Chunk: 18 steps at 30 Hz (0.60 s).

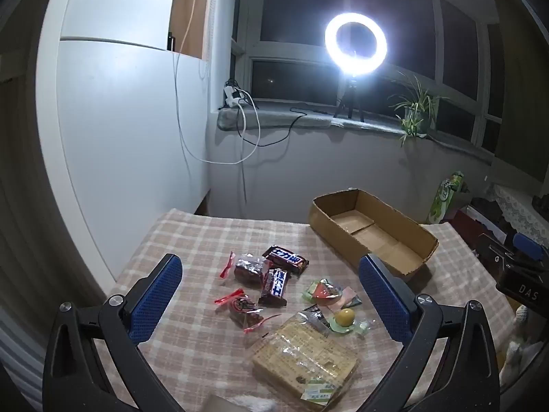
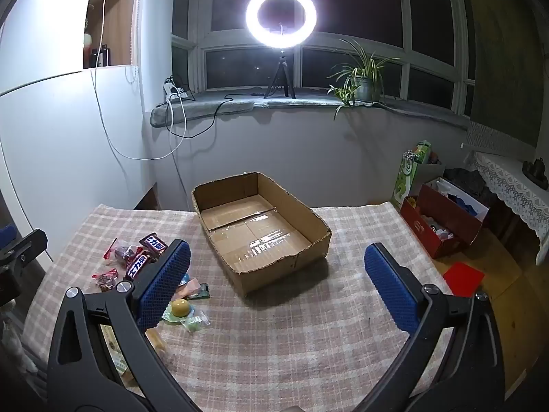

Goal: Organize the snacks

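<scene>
Several snacks lie loose on the checked tablecloth [image 1: 192, 240]: two dark chocolate bars [image 1: 286, 259], red-twisted sweets [image 1: 245, 309], a clear bag of wafers [image 1: 305, 357], a small yellow ball in a green wrapper [image 1: 345, 316]. An empty cardboard box [image 1: 374, 231] stands at the back right. My left gripper [image 1: 274, 295] hovers open above the snack pile, touching nothing. My right gripper [image 2: 278, 285] hangs open in front of the cardboard box [image 2: 260, 230], with the chocolate bars [image 2: 142, 255] and yellow ball [image 2: 180, 308] beside its left finger.
A ring light on a tripod [image 2: 281, 13] and a potted plant [image 2: 363, 75] stand on the window sill behind. Cables hang down the wall. Right of the table, on the floor, are a red box [image 2: 442, 219] and a green bag [image 2: 410, 175].
</scene>
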Tool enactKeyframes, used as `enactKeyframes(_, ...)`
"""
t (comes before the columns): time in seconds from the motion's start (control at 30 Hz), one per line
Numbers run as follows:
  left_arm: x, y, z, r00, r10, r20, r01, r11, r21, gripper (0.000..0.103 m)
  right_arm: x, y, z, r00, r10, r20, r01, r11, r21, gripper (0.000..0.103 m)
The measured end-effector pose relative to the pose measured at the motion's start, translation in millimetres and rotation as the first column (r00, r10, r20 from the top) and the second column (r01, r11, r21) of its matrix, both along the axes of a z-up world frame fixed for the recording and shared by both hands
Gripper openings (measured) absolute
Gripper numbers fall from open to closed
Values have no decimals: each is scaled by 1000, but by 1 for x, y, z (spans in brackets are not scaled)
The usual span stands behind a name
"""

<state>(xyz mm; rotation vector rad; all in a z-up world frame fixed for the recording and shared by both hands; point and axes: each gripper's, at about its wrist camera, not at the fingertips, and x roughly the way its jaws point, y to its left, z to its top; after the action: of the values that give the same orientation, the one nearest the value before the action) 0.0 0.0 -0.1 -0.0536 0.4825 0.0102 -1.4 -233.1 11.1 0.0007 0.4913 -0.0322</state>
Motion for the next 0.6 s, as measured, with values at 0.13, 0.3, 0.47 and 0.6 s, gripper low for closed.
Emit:
enactKeyframes(0.13,1,3,-1,1000,0,-17,0,999,-34,102,-1,1,0,1000,-1,7,1,1000,-5,103)
enactKeyframes(0.3,-2,4,-1,1000,-2,-9,2,1000,-30,102,-1,1,1,1000,-2,6,3,1000,-8,103)
enactKeyframes(0.47,-3,1,-1,1000,-2,-5,1,1000,-26,102,-1,1,0,1000,-1,5,2,1000,-9,103)
enactKeyframes(0.6,-5,2,-1,1000,-1,-4,1,1000,-26,102,-1,1,0,1000,-2,6,2,1000,-9,103)
